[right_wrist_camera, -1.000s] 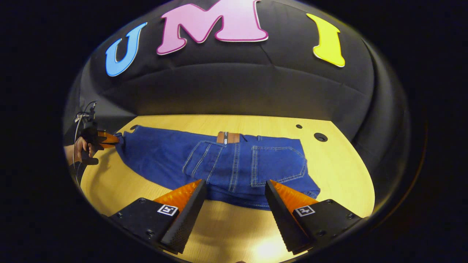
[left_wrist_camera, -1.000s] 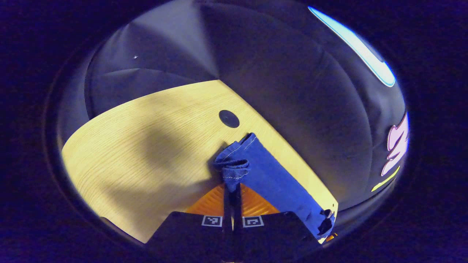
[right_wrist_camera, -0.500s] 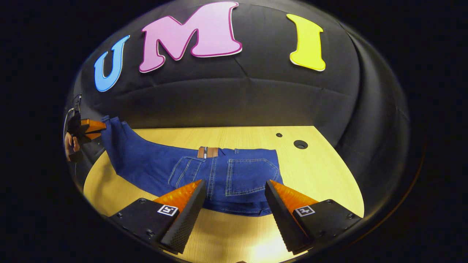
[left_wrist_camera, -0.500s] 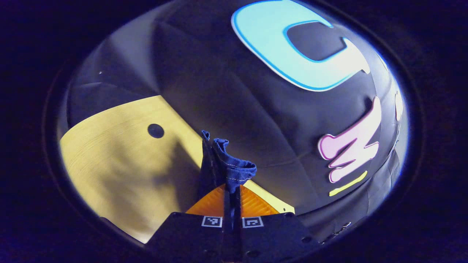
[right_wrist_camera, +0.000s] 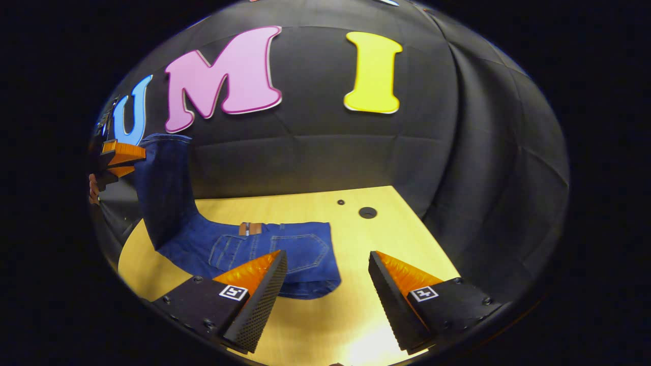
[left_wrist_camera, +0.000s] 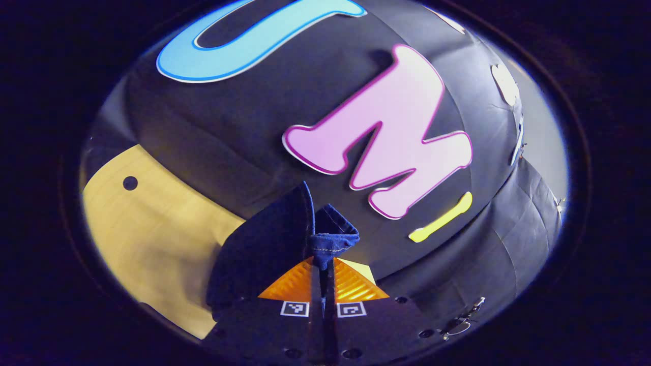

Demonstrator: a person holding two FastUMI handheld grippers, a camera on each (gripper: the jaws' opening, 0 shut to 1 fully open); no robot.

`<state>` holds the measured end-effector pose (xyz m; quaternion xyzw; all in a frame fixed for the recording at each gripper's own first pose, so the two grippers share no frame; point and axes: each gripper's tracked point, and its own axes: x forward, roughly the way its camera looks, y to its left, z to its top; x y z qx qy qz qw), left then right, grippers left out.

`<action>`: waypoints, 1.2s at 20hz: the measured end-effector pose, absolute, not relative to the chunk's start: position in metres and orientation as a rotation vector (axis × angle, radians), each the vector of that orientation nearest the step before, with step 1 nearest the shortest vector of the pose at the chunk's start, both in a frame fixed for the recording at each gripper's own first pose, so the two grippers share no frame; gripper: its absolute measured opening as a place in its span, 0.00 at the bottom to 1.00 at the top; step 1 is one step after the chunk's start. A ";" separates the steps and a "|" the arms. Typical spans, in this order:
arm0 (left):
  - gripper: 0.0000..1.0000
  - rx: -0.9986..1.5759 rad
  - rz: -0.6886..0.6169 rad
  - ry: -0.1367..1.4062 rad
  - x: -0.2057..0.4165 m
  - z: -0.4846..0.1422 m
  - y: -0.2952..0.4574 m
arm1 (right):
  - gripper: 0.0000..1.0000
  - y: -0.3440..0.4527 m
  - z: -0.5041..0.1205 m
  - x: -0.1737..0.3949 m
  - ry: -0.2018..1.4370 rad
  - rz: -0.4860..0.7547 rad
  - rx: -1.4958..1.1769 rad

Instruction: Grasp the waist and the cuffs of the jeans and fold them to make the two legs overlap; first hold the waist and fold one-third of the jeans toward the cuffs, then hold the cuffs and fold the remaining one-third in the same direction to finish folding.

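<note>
Left gripper (left_wrist_camera: pixel 322 264) pinched tight on cuffs (left_wrist_camera: pixel 329 239), held high above table (right_wrist_camera: pixel 356 305). Right gripper (right_wrist_camera: pixel 325 284) spread wide, holding nothing, above table. Jeans (right_wrist_camera: pixel 285 251) waist flat on table, legs hanging upward.

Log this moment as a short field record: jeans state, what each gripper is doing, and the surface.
jeans: waist end with back pockets flat on the table; leg end lifted off it
cuff: bunched, pinched between the left gripper's fingers
left gripper: shut on the cuff, raised above the table; also at far left of the right gripper view
right gripper: open, holding nothing, low over the table near the waist end
table: light wood, with dark round holes
</note>
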<state>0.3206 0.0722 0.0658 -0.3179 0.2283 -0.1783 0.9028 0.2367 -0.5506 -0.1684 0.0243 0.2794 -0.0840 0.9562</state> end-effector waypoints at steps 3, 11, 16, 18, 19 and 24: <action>0.06 -0.620 -0.471 0.496 0.315 0.065 -0.006 | 0.99 -0.586 -0.158 0.218 0.559 -0.244 0.078; 0.05 -0.572 -0.621 0.629 0.331 -0.016 -0.168 | 0.99 -0.632 -0.150 0.165 0.558 -0.340 0.133; 0.06 -0.412 -0.564 0.737 0.318 -0.082 -0.179 | 0.99 -0.622 -0.156 0.140 0.584 -0.320 0.152; 0.13 -0.386 -0.540 0.700 0.315 -0.084 -0.163 | 0.99 -0.618 -0.153 0.139 0.579 -0.305 0.159; 0.17 -0.377 -0.539 0.676 0.309 -0.077 -0.151 | 0.99 -0.614 -0.152 0.140 0.578 -0.292 0.166; 0.89 -0.270 -0.495 0.584 0.269 -0.046 -0.094 | 0.99 -0.592 -0.127 0.147 0.532 -0.221 0.159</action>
